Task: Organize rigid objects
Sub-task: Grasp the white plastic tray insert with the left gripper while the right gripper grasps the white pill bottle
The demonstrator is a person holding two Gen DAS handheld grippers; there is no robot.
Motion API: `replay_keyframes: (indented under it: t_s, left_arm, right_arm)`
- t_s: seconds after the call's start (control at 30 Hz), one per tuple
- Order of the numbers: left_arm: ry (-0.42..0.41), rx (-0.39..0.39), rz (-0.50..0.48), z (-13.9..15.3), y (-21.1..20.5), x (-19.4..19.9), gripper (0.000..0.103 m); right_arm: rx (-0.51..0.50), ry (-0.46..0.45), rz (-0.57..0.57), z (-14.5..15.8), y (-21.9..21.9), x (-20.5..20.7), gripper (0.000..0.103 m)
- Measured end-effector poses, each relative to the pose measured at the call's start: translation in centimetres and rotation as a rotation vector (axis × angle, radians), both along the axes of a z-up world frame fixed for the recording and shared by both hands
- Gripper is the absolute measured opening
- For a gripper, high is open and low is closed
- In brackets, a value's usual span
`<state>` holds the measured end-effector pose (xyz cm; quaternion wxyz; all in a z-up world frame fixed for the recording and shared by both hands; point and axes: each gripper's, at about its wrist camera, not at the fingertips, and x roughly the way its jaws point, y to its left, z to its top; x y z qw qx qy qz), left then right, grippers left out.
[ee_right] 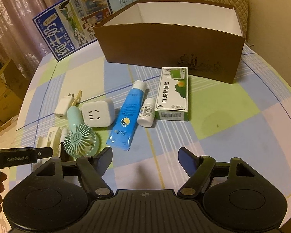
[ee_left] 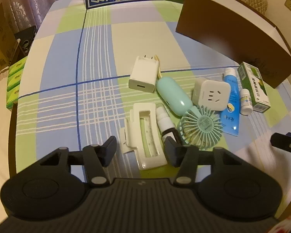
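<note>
Lying clustered on the checked blue, green and cream cloth of the surface (ee_right: 232, 116): one green-and-white carton (ee_right: 172, 93) printed with Chinese characters and a barcode; one blue squeezable tube (ee_right: 126, 114) with a white cap; one small white bottle (ee_right: 146, 112) bearing a square code label; one white cube socket adapter (ee_right: 98, 113); one white USB charger (ee_left: 143, 74) showing two prongs; one mint plastic handheld fan (ee_right: 79, 136) with a ribbed round grille; one cream slotted plastic holder (ee_left: 145, 136); one slim white spray vial (ee_left: 164, 120) just beside it.

Standing behind them, one open brown cardboard box (ee_right: 170, 48) with a white inside; beyond it, two milk cartons reading "纯牛奶", one (ee_right: 71, 21) also "1956".

Hovering with jaws spread, left hand-held gripper (ee_left: 140, 151) straddling the cream holder without visibly pressing it, "GenRobot.AI" readable on its side; right hand-held gripper (ee_right: 145, 160) gaping over bare cloth, gripping nothing.
</note>
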<state>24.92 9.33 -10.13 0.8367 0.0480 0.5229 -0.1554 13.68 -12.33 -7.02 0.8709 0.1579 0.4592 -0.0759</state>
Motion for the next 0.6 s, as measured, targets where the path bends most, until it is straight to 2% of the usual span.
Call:
replay_keyframes:
  t_s: [0.17,0.3,0.6]
  left_arm:
    - [0.014,0.006,0.004,-0.7,-0.6,1.0,0.045]
    - [0.026,0.01,0.012,-1.3,-0.7,1.5,0.039]
    - [-0.001,0.025,0.04,-1.3,0.8,0.8,0.037]
  right_arm:
    - [0.003,0.003,0.0,-0.2,-0.4,0.5,0.072]
    - [0.002,0.003,0.014,-0.3,-0.4,0.9,0.071]
    - [0.011,-0.011,0.093,-0.4,0.7,2.1,0.069]
